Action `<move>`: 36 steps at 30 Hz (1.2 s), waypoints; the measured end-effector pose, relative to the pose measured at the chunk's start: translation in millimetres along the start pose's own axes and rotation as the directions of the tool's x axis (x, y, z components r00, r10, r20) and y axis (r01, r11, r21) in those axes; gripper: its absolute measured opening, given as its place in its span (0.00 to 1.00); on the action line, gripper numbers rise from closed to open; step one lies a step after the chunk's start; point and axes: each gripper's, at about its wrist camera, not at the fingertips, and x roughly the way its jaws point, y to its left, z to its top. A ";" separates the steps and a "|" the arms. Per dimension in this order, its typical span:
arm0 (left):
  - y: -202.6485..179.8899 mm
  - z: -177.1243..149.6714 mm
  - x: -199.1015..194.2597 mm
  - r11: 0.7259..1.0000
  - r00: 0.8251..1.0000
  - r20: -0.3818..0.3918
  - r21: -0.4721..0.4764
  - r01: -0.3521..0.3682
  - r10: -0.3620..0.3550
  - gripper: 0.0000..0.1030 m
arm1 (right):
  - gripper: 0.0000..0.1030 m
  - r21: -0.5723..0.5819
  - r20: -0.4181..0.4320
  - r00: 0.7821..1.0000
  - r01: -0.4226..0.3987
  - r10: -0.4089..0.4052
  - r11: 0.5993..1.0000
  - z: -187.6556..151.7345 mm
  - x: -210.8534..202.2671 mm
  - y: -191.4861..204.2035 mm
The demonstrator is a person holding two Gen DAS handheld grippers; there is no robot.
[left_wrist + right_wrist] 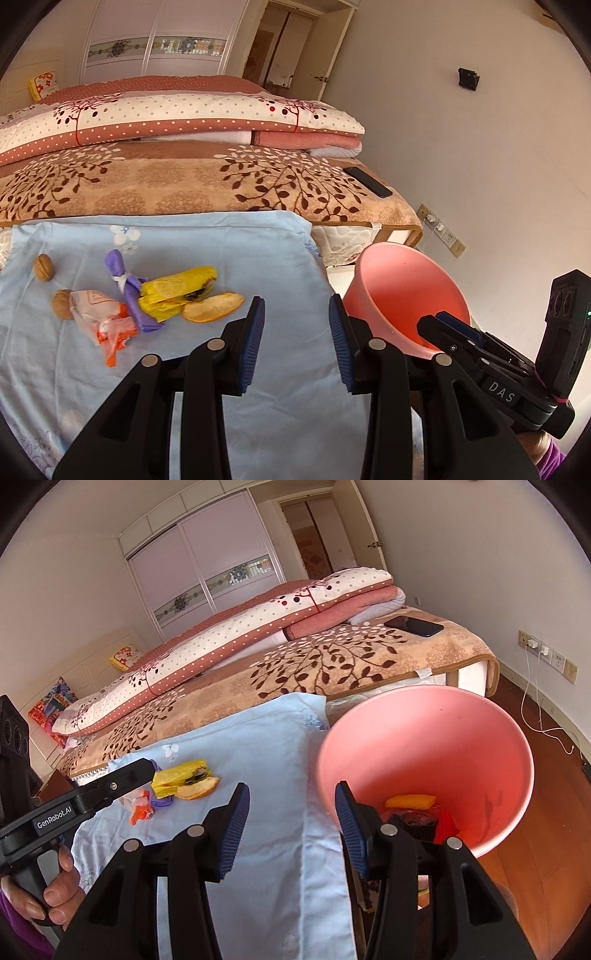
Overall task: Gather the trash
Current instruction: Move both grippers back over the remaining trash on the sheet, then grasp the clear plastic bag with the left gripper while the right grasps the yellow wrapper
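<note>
Trash lies on a light blue cloth (207, 373): two walnuts (43, 267), a clear and orange wrapper (101, 317), a purple bag (127, 288), a yellow wrapper (177, 291) and an orange peel (213, 307). My left gripper (297, 338) is open and empty, just right of the peel. A pink bin (480, 746) stands past the cloth's right edge with trash at its bottom (410, 801). My right gripper (291, 830) is open and empty at the bin's near rim. The yellow wrapper (181, 773) and peel (195, 790) also show in the right wrist view.
A bed with a brown leaf blanket (177, 184) and folded quilts (166, 114) lies behind the cloth. A black phone (367, 181) rests on the blanket's right corner. Wall sockets with a white cable (535, 701) are on the right, above a wooden floor (546, 834).
</note>
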 end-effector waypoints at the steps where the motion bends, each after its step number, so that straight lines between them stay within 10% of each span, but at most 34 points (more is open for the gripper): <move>1: 6.3 -1.4 -4.3 1.000 1.000 0.005 -0.006 -0.013 0.013 0.35 | 0.46 -0.008 -0.004 1.000 -0.007 0.007 1.000 -1.1 1.3 5.0; 17: 115.1 -30.7 -41.6 0.966 0.967 -0.003 -0.062 -0.253 0.253 0.35 | 0.46 -0.135 -0.130 0.989 -0.082 0.064 0.988 -20.9 47.5 68.1; 36: 119.5 -38.0 -1.7 0.967 0.963 -0.107 -0.043 -0.251 0.245 0.35 | 0.46 -0.171 -0.218 0.975 -0.090 0.051 0.981 -43.0 79.9 88.0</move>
